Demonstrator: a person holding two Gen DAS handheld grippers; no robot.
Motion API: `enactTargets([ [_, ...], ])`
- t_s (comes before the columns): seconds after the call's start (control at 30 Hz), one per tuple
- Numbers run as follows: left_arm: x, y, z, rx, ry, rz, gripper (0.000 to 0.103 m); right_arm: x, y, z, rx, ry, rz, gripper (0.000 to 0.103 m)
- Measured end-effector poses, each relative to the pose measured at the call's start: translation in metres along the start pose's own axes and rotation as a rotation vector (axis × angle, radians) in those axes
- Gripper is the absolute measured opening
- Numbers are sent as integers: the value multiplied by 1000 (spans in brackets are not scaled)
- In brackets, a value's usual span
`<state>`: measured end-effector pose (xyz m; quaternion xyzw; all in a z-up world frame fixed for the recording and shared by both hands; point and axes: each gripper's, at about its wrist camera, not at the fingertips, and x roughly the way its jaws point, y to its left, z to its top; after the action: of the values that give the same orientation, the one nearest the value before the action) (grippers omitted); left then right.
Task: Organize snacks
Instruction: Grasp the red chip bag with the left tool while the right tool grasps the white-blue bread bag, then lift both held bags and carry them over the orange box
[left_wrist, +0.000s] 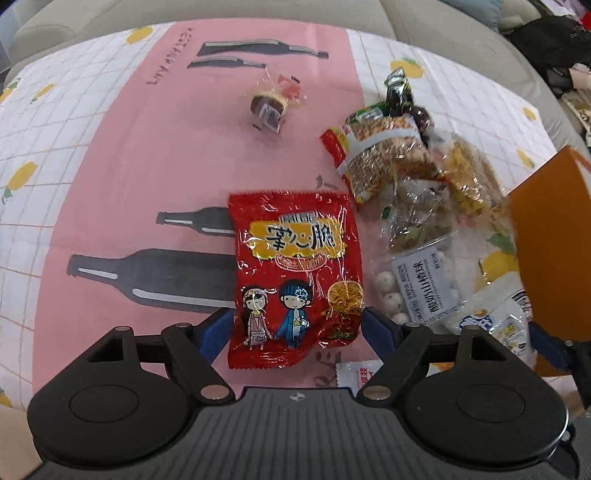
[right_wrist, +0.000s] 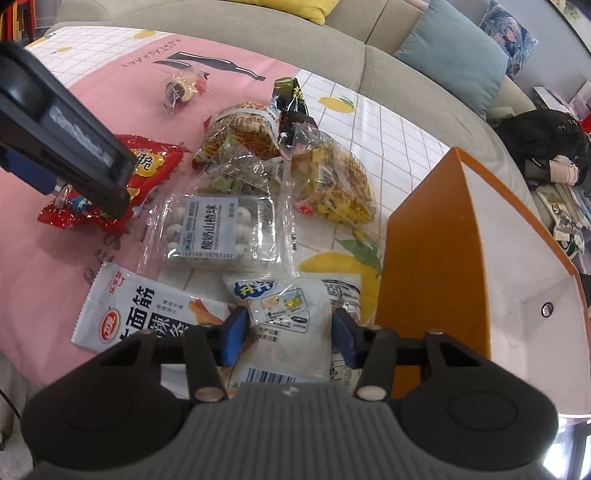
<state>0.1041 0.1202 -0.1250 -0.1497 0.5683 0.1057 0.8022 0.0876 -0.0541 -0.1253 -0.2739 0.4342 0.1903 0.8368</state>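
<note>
A red noodle-snack packet (left_wrist: 295, 273) lies flat on the pink tablecloth; my left gripper (left_wrist: 297, 328) is open with a blue finger on each side of its near end. The packet also shows in the right wrist view (right_wrist: 147, 166), partly under the left gripper body (right_wrist: 62, 133). My right gripper (right_wrist: 288, 332) is open astride a white and blue snack packet (right_wrist: 288, 314) lying beside the orange box (right_wrist: 436, 236). The jaws stand wide on both.
A heap of snacks lies between: a clear pack of white balls (right_wrist: 218, 229), yellow and brown clear bags (right_wrist: 332, 181), a white spicy-strip packet (right_wrist: 147, 314), a lone wrapped sweet (left_wrist: 271, 101). A grey sofa (right_wrist: 332, 48) lies beyond the table.
</note>
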Motion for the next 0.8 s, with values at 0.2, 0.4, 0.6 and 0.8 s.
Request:
enactTargets([
  [0.2, 15, -2, 1, -16, 22, -1, 95, 1, -1, -1, 8, -1, 8, 42],
  [0.4, 19, 1, 2, -60, 10, -14, 89, 1, -2, -1, 1, -9, 9, 36],
  [0.6, 9, 2, -2, -52, -35, -3, 81, -6, -10, 3, 27, -4, 13, 31],
  [0.8, -17, 5, -10, -41, -86, -17, 80, -24, -14, 7, 35, -55, 7, 30],
])
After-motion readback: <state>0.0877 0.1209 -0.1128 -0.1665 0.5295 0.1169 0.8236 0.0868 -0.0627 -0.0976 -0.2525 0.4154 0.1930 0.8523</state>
